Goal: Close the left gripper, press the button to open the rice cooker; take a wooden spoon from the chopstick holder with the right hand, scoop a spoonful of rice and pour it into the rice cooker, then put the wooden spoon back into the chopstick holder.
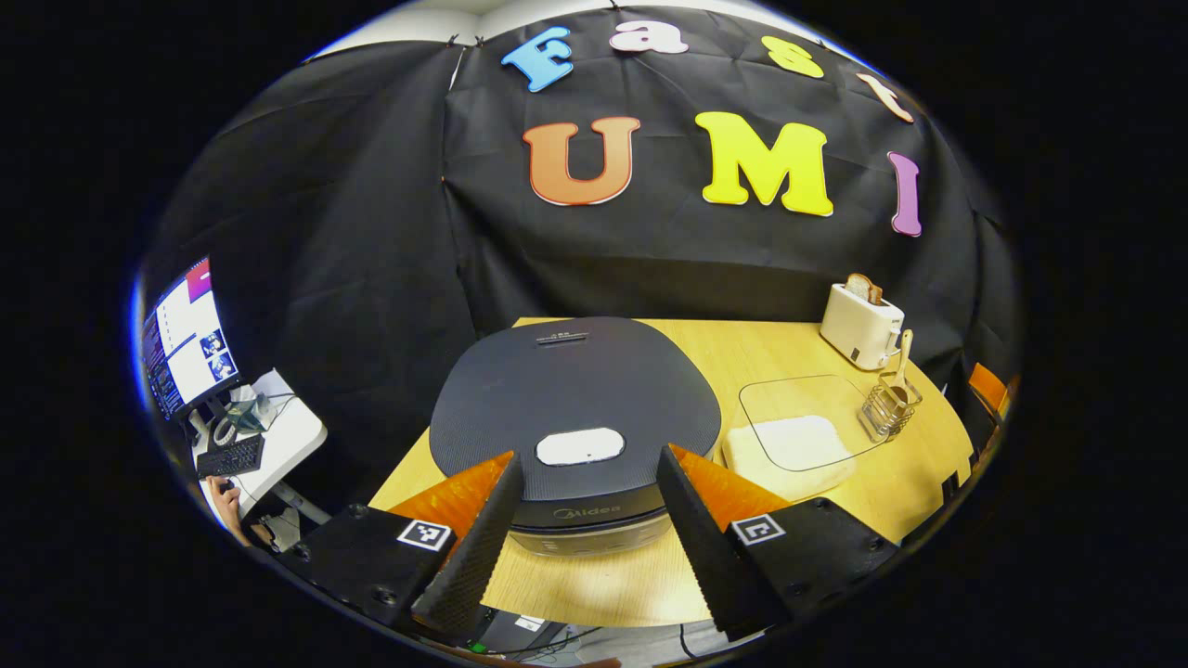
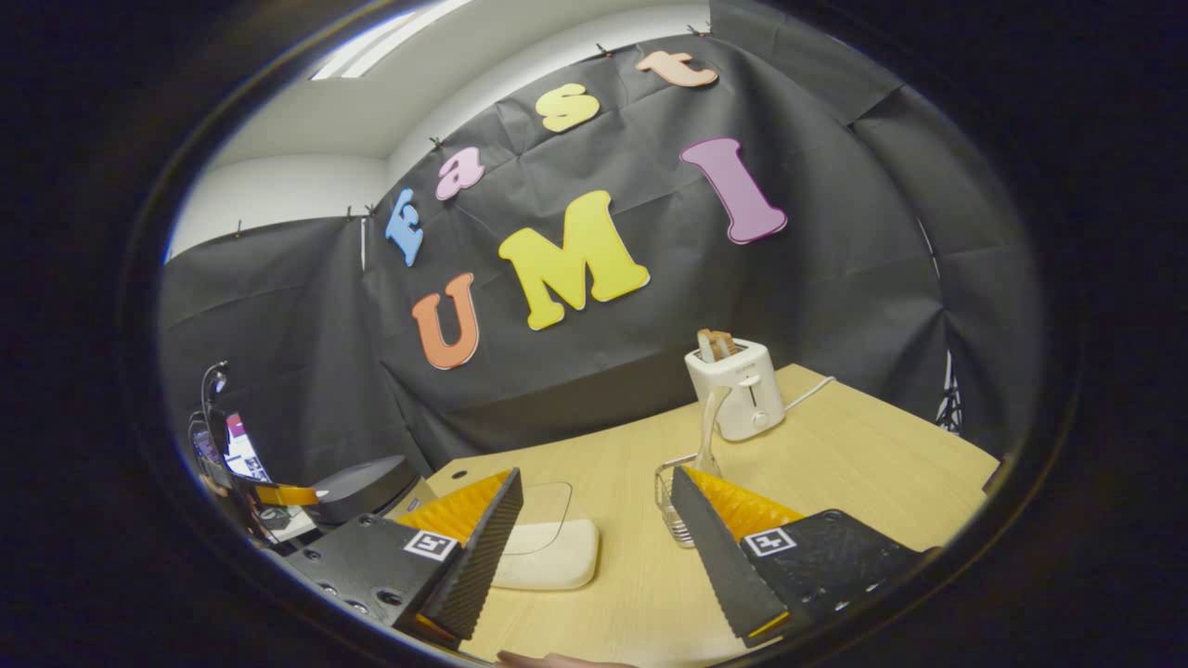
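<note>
Left gripper view: left gripper (image 1: 587, 520) jaws apart above the closed rice cooker (image 1: 575, 399); button (image 1: 581, 446) unpressed. Right gripper (image 2: 594, 547) jaws apart, empty. Wooden spoon (image 1: 901, 360) sits in chopstick holder (image 1: 889, 408) at 3 o'clock. Every step remains.

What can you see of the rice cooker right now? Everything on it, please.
The rice cooker is a low, rounded, dark grey appliance with a finely textured flat lid, which is shut. A pale oval button sits near the lid's front edge, and a small slot-like detail lies near the back. Below the lid runs a glossy dark band over a silvery base. It stands upright on the wooden table, at its left end. The left gripper hovers open just in front, fingers either side of the button, not touching. In the right gripper view it shows far left.
</note>
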`<state>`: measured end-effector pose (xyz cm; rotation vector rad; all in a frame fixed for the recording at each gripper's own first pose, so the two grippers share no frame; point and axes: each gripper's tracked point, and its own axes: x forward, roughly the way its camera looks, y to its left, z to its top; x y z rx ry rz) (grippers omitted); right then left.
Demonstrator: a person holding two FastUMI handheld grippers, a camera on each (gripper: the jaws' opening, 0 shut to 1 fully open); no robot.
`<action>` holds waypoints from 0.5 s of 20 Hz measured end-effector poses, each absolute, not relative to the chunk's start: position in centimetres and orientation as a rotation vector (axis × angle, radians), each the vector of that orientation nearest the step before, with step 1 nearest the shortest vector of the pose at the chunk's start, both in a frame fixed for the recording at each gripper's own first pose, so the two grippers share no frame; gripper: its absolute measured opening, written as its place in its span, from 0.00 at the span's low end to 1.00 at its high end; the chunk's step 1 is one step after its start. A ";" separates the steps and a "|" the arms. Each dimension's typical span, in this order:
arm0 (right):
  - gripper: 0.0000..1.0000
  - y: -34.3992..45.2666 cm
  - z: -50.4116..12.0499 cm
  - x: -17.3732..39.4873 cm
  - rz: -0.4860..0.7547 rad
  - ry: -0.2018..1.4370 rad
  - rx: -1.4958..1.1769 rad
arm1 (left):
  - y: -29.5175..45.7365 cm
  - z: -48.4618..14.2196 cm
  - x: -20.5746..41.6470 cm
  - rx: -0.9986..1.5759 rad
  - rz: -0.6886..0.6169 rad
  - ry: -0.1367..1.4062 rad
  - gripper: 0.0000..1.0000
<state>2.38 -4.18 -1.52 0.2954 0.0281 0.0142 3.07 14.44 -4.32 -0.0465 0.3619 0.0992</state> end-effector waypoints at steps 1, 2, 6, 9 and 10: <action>0.96 -4.3 -1.6 2.5 0.012 0.030 0.297 | 14.5 -4.3 3.0 -0.040 0.121 0.329 0.93; 0.96 -4.3 -1.7 2.5 0.012 0.033 0.299 | 14.6 -4.3 2.9 -0.040 0.143 0.301 0.93; 0.92 -4.0 -2.1 2.8 0.019 0.047 0.303 | 14.2 -4.2 2.9 -0.031 0.171 0.215 0.92; 0.96 -3.6 -2.6 3.1 0.026 0.063 0.305 | 14.2 -5.2 2.9 -0.042 0.162 0.222 0.90; 0.96 -3.4 -2.7 3.1 0.029 0.068 0.306 | 14.1 -5.0 3.0 -0.044 0.158 0.209 0.90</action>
